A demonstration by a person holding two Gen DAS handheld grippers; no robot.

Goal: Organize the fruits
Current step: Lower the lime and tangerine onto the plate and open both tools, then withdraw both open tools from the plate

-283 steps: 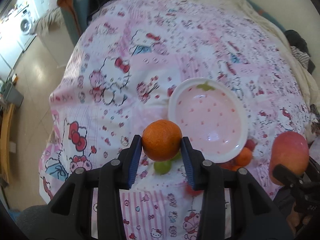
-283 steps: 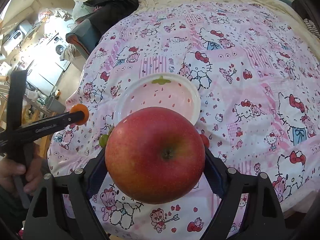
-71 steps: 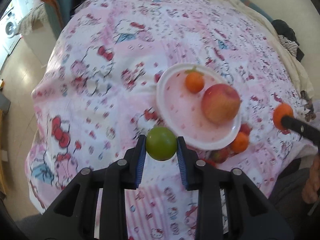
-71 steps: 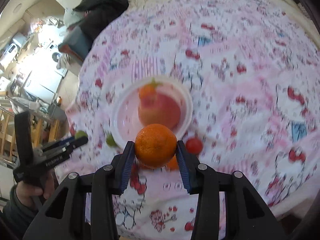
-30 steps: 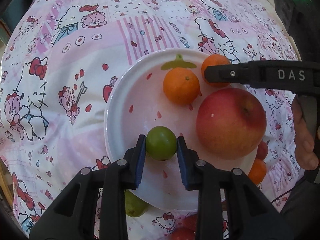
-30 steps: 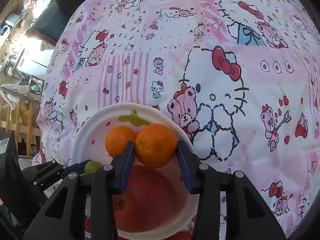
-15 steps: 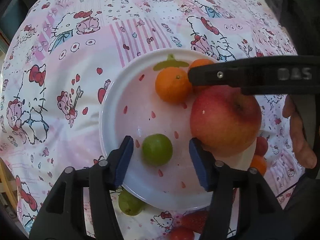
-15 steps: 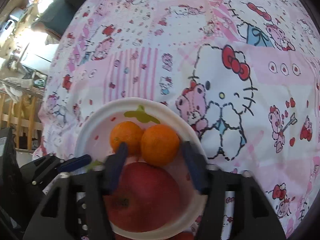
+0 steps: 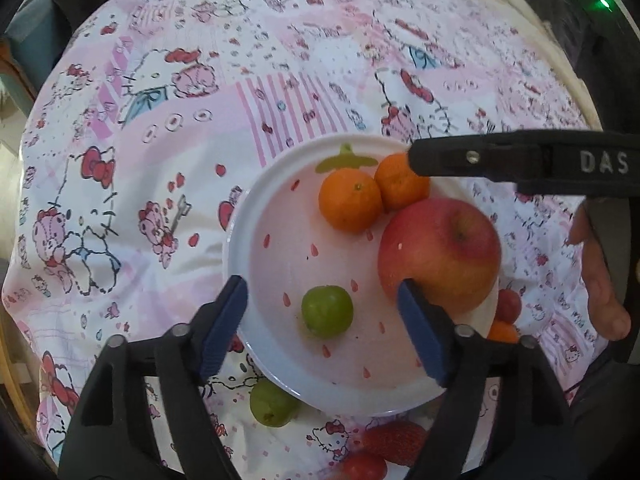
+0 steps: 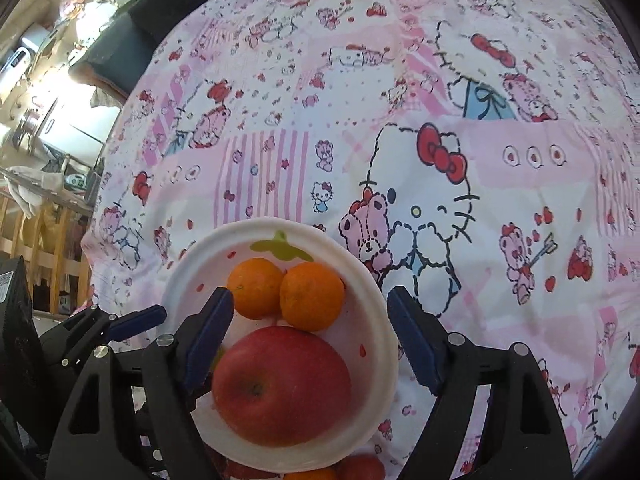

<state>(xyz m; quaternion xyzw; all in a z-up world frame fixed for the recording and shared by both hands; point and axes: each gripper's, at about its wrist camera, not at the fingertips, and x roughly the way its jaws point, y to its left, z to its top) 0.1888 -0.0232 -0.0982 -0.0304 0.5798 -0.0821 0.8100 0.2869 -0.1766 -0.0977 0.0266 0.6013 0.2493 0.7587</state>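
Since the frame a second back, both pairs of jaws have let go: the green fruit (image 9: 327, 311) that was pinched in the left gripper (image 9: 322, 330) now sits loose on the plate (image 9: 240, 248), and the orange (image 10: 312, 296) that the right gripper (image 10: 308, 338) was clamping now lies beside the other orange (image 10: 256, 288).

The left jaws are spreading apart, blue pads well clear of the green fruit on either side, so it rests on the plate by its own weight. The right jaws are also opening, with the top of the apple (image 10: 282, 386) and the near edge of the two oranges showing between them, neither pad pressing on anything. Both tools point steeply down over the plate, which fits a drop from just above so that round fruit does not roll off.

On the plate the two oranges touch each other at the far rim and lean against the apple; the green fruit lies apart, at the near side. I judge the big apple acts as a stop for the oranges.

Counted on the plate: one apple, two oranges, one green fruit. Off the plate, on the patterned cloth (image 9: 160, 160): one more green fruit (image 9: 272, 404) just beside the near rim, a strawberry (image 9: 394, 444) and another red fruit (image 9: 364, 468) below it, one small red fruit (image 9: 508, 306) and one small orange one (image 9: 502, 332) tucked at the right rim. These five, as I count them, remain to be gathered. A hand (image 9: 600, 272) grips the right tool at the edge.
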